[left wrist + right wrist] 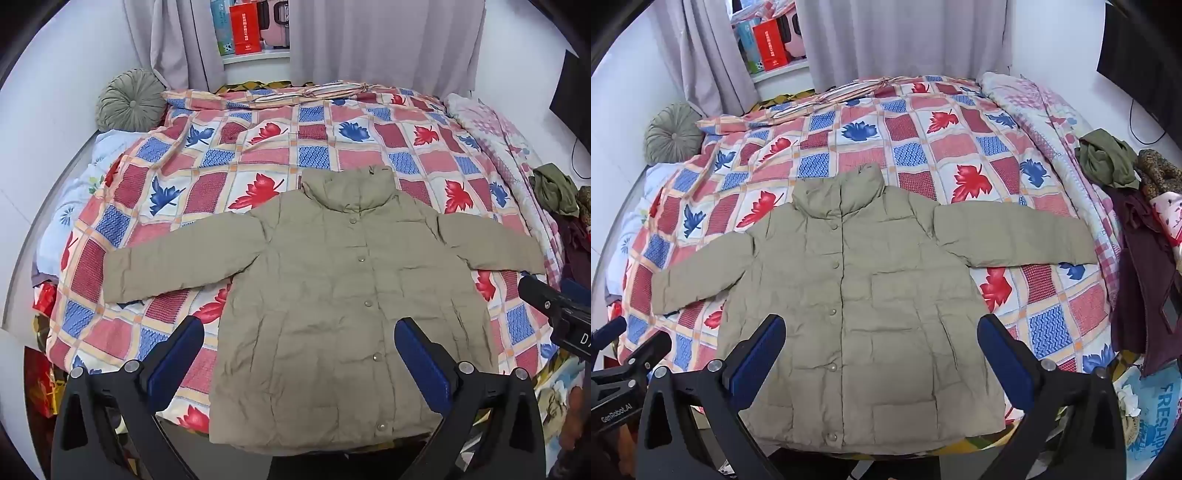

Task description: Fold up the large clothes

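Note:
An olive-green padded jacket (332, 295) lies flat and buttoned on the bed, front up, collar away from me, both sleeves spread out sideways. It also shows in the right wrist view (871, 310). My left gripper (299, 328) is open and empty, held above the jacket's lower part. My right gripper (881, 325) is open and empty, also above the jacket's lower part. The right gripper's body (554, 310) shows at the right edge of the left wrist view, and the left gripper's body (624, 365) at the left edge of the right wrist view.
The jacket lies on a patchwork leaf quilt (258, 155) covering the bed. A round grey-green cushion (131, 99) sits at the far left corner. A heap of clothes (1134, 206) lies at the bed's right side. Grey curtains (905, 37) and a windowsill with boxes are behind.

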Motion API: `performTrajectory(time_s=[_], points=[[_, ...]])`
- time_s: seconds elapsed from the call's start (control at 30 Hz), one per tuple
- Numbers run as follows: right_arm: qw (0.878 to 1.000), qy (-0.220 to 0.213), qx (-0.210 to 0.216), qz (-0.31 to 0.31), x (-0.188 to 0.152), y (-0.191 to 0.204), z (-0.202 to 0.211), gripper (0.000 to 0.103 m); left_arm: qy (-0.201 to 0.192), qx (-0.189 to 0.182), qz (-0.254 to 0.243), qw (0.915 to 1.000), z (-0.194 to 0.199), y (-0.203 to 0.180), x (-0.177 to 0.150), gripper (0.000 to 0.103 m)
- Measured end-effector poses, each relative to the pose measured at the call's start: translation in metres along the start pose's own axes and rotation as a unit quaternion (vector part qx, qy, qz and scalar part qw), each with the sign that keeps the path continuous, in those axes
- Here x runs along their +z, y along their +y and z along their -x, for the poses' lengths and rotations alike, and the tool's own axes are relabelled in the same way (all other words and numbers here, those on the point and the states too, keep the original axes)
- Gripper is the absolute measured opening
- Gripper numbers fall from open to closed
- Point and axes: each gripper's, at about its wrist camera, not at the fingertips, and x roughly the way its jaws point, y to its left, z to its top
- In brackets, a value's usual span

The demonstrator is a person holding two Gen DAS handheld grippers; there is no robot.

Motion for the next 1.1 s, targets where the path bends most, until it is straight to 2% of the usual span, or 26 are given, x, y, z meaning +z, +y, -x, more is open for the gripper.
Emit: performTrajectory(time_s=[0.17, 1.1], points=[[1.000, -0.005, -0.003, 0.008, 0.003, 0.000, 0.005, 0.103, 0.001, -0.021, 0.021, 0.9996, 0.006, 0.017, 0.005, 0.103], [1.000, -0.017, -0.001, 0.014, 0.004, 0.009, 0.011, 0.103, 0.005, -0.004, 0.025, 0.9997, 0.008, 0.015, 0.002, 0.103]])
